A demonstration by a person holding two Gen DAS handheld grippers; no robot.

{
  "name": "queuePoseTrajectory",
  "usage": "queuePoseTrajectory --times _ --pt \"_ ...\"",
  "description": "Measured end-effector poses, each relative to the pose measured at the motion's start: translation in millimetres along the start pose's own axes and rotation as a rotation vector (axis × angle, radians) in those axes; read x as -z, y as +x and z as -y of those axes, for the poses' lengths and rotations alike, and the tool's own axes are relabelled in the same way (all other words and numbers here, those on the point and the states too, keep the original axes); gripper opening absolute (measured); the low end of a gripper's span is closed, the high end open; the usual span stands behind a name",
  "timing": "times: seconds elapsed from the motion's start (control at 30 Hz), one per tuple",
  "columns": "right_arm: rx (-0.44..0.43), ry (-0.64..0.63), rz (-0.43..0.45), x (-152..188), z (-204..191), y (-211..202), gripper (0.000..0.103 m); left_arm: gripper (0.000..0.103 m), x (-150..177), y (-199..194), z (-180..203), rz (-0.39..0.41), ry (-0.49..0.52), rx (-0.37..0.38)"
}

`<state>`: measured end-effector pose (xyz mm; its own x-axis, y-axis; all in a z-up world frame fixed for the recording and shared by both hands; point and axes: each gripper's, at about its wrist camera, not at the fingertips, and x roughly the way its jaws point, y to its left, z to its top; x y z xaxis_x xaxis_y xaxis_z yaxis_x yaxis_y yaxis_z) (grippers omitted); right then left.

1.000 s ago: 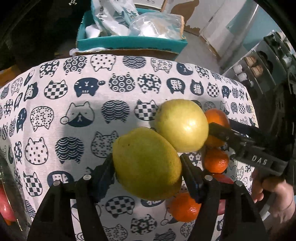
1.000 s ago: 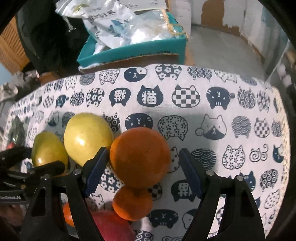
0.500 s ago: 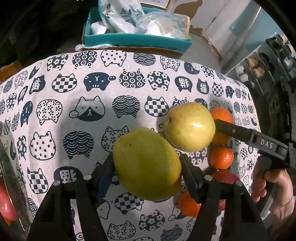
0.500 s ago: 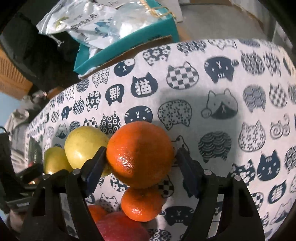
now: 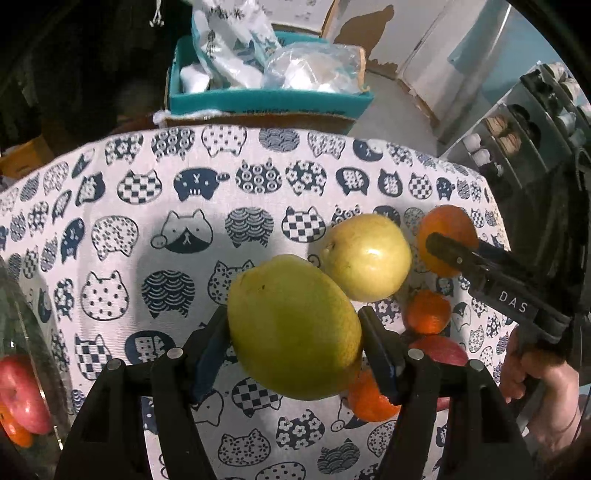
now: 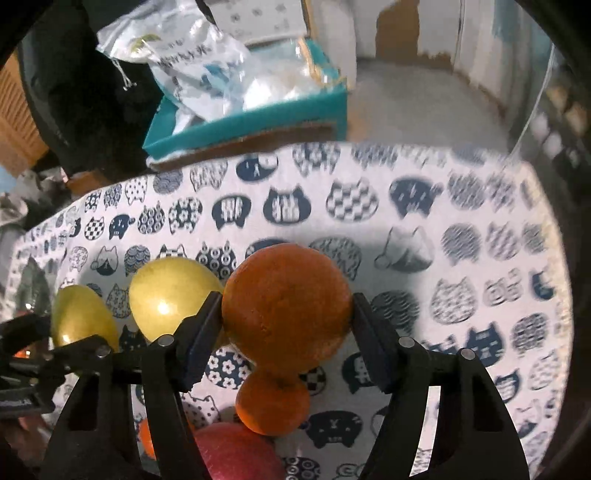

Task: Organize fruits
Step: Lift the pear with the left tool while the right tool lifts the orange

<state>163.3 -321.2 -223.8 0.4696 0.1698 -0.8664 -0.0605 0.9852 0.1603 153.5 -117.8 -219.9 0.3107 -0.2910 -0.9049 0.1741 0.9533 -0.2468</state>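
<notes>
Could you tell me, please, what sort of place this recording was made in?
Probably a room in a home, or a makeshift setup in one. A table wears a cat-print cloth with loose fruit on it, a teal box stuffed with plastic bags sits behind, and the wall's paint is peeling.

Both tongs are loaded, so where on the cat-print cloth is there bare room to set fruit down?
Free: the wide stretch of cat-print cloth between the fruit cluster, the teal box at the far edge and the clear container at the left. In the right wrist view, the cloth right of the big orange is bare too. Crowded: around the yellow-green fruit, small oranges and red apple.
</notes>
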Motion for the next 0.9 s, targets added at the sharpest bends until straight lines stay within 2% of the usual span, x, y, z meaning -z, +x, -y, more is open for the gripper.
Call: queuePoseTrajectory --times 0.23,0.5,0.9 --pt "0.098 -0.051 0.128 -2 -15 -41 0.069 0.07 3 -35 7 0.073 0.033 -0.009" --pt "0.107 -0.059 0.224 0 -29 -85 0.069 0.07 7 -76 14 0.154 0.047 -0.007" --pt "0.072 -0.078 0.348 7 -50 -154 0.069 0.07 22 -134 23 0.266 0.086 -0.02"
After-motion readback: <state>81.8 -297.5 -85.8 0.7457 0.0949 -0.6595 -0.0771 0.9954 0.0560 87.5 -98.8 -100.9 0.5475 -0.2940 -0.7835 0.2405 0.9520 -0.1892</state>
